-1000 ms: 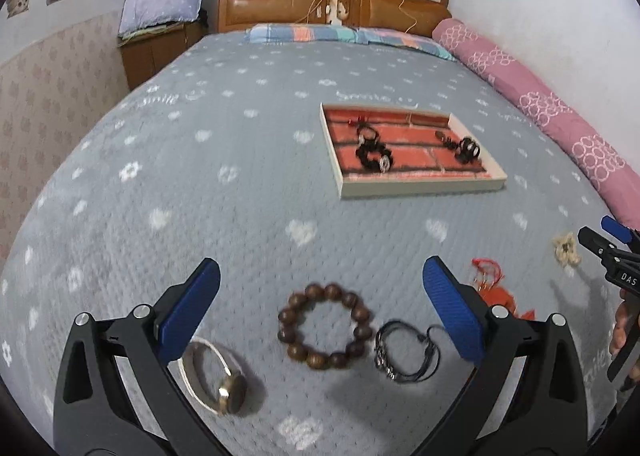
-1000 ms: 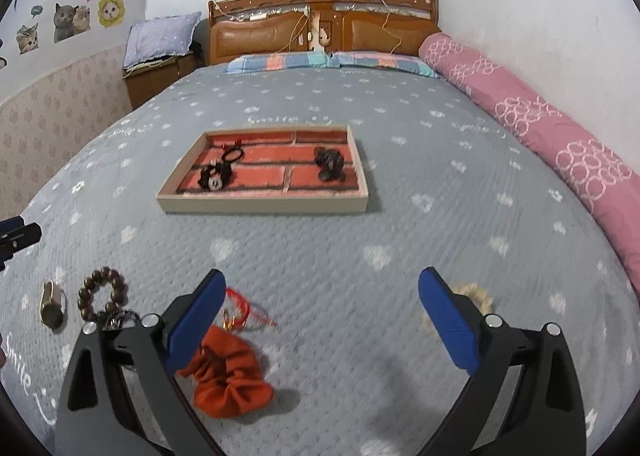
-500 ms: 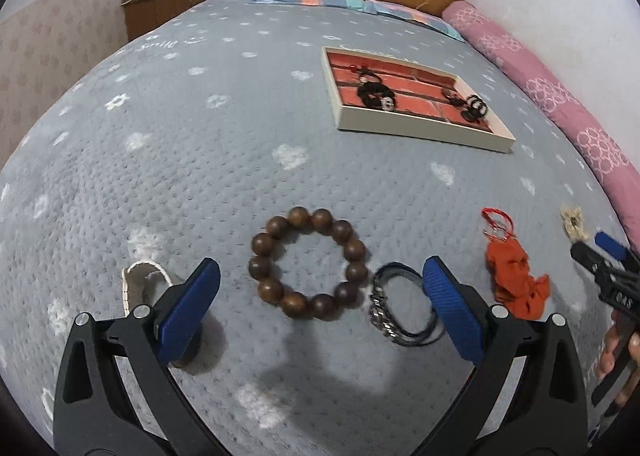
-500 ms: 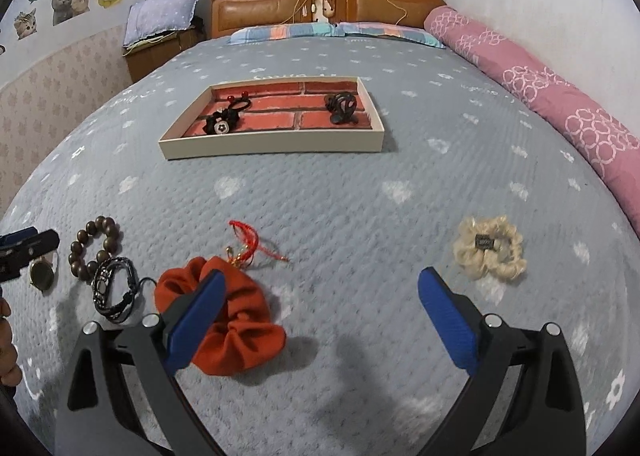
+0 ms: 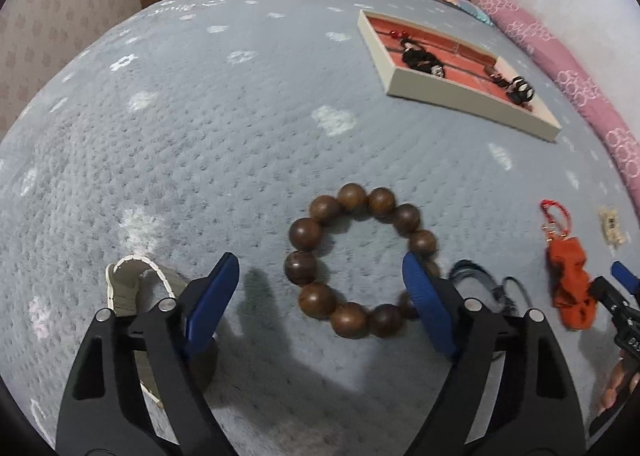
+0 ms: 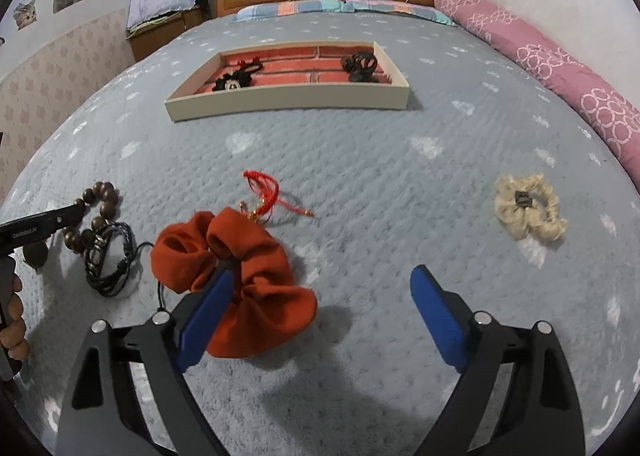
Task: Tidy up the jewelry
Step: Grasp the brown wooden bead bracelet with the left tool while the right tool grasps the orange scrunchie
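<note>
On the grey bedspread (image 5: 200, 128), going left to right from where the person stands, a pale strap-like band (image 5: 128, 280) lies partly under the left gripper's (image 5: 316, 302) left finger, its loop end pointing up the bed. The left gripper hangs low with its blue pads spread wide, holding nothing. Between those pads lies the wooden bead bracelet (image 5: 358, 266), flat on the cover, a round ring with no real long axis; its right-hand beads are just beside the right pad, and I cannot tell if they touch. Just right of it sits a black cord bracelet (image 6: 108, 260), its long axis running toward the headboard. Next comes the orange scrunchie (image 6: 240, 276), bunched up, stretching from the bracelets toward the right gripper (image 6: 320, 316), whose left pad overlaps it. That gripper is also spread wide and empty. A red string charm (image 6: 262, 192) lies just beyond the scrunchie, its tail pointing right. Well off to the right rests a cream scrunchie (image 6: 528, 212). Farther up the bed, the cream-walled tray (image 6: 288, 100) with a brick-patterned floor lies with its long side across the bed, two dark jewelry pieces inside, one toward each end.
</note>
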Available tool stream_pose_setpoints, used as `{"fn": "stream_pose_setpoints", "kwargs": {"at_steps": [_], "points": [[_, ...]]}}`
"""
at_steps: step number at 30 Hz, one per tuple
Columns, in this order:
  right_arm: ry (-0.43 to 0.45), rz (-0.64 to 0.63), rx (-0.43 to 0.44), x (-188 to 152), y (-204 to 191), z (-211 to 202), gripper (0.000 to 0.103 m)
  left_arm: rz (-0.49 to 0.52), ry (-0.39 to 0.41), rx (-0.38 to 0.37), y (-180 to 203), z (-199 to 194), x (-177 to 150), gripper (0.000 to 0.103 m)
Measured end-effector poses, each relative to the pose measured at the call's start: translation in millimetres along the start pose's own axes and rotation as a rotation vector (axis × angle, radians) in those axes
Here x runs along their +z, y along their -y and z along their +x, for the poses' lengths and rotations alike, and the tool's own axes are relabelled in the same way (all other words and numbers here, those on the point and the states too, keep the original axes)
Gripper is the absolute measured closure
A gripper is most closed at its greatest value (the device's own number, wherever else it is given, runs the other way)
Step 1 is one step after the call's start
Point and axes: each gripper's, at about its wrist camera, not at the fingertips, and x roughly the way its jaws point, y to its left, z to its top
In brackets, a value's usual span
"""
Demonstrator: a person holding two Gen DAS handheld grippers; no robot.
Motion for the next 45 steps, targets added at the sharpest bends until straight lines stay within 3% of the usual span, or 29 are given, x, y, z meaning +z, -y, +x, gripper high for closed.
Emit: {"fn": "stream_pose_setpoints", "kwargs": {"at_steps": [9,13,18,22,31,33,35,40,45], "points": [[-0.062,0.023,0.018,-8,-3,29,0.026,0.020,0.007,0.017,-3,9,2,0.022],[-0.054,0.010,0.022,-6,-6,31,0.036,0.013,-0.004,0.010,-4,15,6,0.022],[-0.048,0.002,0.028,-7,-8,31,0.039,0.012,-0.013,0.013,-4,20,12,0.026],[-0.048,0.003,0.032,-7,-9,31,0.042,0.027,-0.022,0.023,-2,24,15,0.036],[-0.040,-0.016,0.056,-5,-13,32,0.065,0.057,-0.019,0.027,3,31,16,0.037],[-0.038,-0.014,0.061,-5,-12,31,0.068,0.043,-0.008,0.023,0,30,16,0.045],[-0.036,-0.007,0.072,-5,-11,30,0.077,0.035,0.000,0.031,-3,29,16,0.060],[-0.033,-0.006,0.075,-5,-14,28,0.084,0.048,0.002,0.045,-2,28,17,0.077],[-0.014,0.009,0.083,-2,-11,23,0.086,0.044,0.010,0.044,-2,25,17,0.078]]}}
